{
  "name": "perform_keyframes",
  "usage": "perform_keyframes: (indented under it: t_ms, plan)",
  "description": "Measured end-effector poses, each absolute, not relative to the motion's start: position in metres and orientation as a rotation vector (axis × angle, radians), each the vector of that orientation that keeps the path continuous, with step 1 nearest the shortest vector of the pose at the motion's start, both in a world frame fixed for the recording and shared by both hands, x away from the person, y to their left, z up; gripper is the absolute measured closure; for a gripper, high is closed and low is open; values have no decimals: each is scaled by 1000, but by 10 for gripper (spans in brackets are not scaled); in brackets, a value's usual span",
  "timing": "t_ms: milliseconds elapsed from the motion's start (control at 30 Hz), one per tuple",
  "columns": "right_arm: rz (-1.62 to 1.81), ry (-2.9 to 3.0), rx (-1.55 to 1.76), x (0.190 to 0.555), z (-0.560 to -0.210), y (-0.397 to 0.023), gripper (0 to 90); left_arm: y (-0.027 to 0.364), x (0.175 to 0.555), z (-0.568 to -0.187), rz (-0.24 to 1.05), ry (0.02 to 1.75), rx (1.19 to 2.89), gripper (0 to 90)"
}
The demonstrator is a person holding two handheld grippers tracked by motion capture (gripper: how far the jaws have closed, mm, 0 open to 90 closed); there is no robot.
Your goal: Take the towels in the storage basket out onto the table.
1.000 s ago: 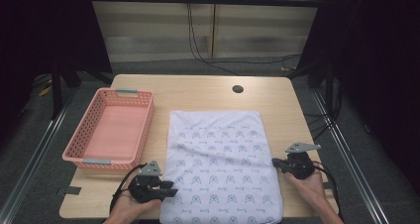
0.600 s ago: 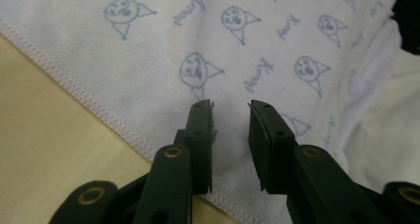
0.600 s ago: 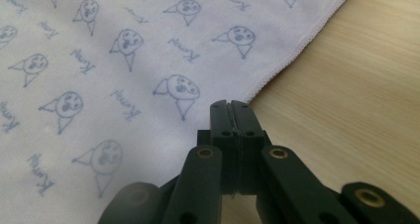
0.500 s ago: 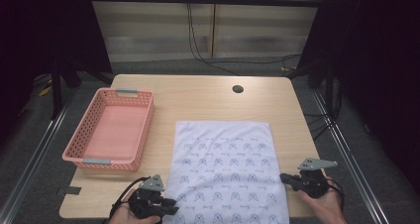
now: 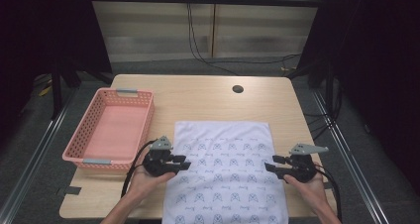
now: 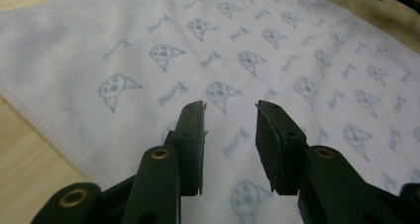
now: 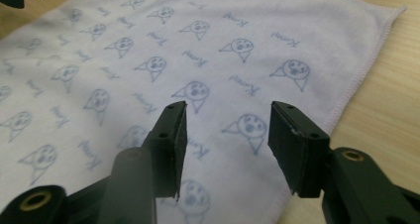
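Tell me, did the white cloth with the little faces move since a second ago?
Yes. The cloth slid toward the person: its far edge lies farther from the table's round hole, and its near end now hangs over the table's front edge.

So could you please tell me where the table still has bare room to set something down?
Bare wood runs along the far edge of the light wooden table, between the pink plastic basket and the small round hole. The white cat-print cloth and both tools crowd the near half.
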State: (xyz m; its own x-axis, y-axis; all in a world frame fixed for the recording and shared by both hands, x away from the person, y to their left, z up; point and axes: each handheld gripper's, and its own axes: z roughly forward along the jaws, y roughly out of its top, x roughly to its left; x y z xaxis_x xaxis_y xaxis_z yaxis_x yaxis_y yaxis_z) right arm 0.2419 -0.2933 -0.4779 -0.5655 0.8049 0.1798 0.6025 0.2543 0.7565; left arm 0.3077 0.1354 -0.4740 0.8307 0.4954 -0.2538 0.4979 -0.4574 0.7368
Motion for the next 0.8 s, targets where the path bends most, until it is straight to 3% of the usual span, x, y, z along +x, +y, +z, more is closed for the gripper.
perform_keyframes:
  t_ms: [233,367,400,467,533,800]
  plan:
    - [1136,2360,1271,273,-491,-276,505,123,325,-496,13,760,2192,589]
    - [1077,2426,1208,275,-500,-265,627,124,321,-500,37,750,2192,574]
    - [1043,2421,1188,272,-500,-264,665,124,318,-500,58,744,2201,605]
    - [1014,2405,1213,270,-499,-264,787,124,313,-499,90,692,2250,770]
    - [1020,2416,1220,266,-499,-267,868,129,310,-499,39,709,2240,863]
    - [1024,2497,1206,235,-495,-271,884,130,282,-498,-47,679,2248,878]
